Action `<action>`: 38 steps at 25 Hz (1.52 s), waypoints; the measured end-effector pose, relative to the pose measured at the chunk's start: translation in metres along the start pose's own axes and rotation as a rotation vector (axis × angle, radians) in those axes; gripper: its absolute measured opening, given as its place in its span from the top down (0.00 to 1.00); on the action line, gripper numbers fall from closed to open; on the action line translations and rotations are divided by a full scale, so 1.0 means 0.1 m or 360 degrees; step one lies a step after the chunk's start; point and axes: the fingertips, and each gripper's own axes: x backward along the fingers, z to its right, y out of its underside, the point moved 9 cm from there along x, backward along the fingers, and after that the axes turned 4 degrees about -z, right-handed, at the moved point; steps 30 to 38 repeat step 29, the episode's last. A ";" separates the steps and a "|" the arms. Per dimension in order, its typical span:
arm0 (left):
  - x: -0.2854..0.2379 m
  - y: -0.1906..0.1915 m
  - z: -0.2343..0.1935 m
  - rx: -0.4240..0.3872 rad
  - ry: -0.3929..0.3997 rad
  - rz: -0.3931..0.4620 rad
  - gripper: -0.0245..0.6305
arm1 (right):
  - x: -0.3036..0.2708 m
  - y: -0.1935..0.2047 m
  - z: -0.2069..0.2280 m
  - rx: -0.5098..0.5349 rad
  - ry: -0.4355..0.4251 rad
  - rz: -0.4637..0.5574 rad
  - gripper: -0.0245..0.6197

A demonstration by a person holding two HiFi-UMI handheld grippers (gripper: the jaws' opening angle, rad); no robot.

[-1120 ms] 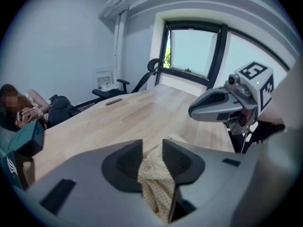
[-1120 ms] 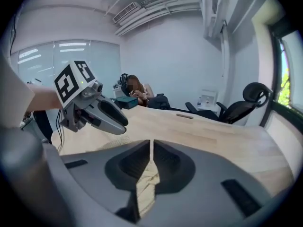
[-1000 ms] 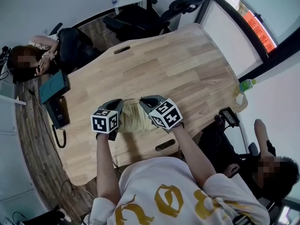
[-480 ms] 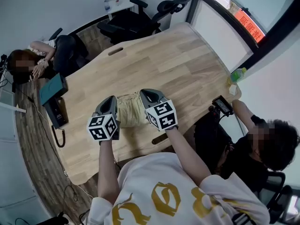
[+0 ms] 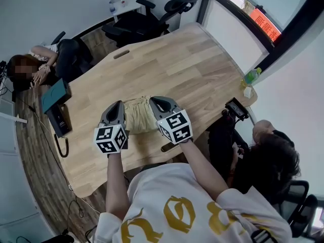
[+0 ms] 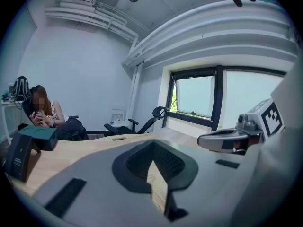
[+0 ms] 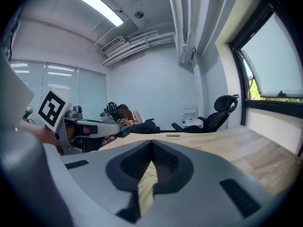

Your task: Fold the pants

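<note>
The tan pants lie bunched at the frame's centre on the wooden table. We see the left gripper clamped shut on their left edge and the right gripper on their right edge, cloth showing in each closed slit. A seated person is at upper left.

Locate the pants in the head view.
The pants lie in a compact bundle on the table near its front edge, between the left gripper and the right gripper.
</note>
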 end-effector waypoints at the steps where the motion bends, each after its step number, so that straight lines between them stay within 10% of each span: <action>1: 0.01 0.00 0.02 -0.0010 -0.0002 0.0001 0.95 | 0.02 0.00 0.00 -0.0001 0.0006 -0.0003 0.95; 38: 0.00 0.14 -0.16 0.0030 -0.0008 -0.0076 0.95 | -0.15 0.10 -0.09 0.0144 0.0029 -0.0129 0.95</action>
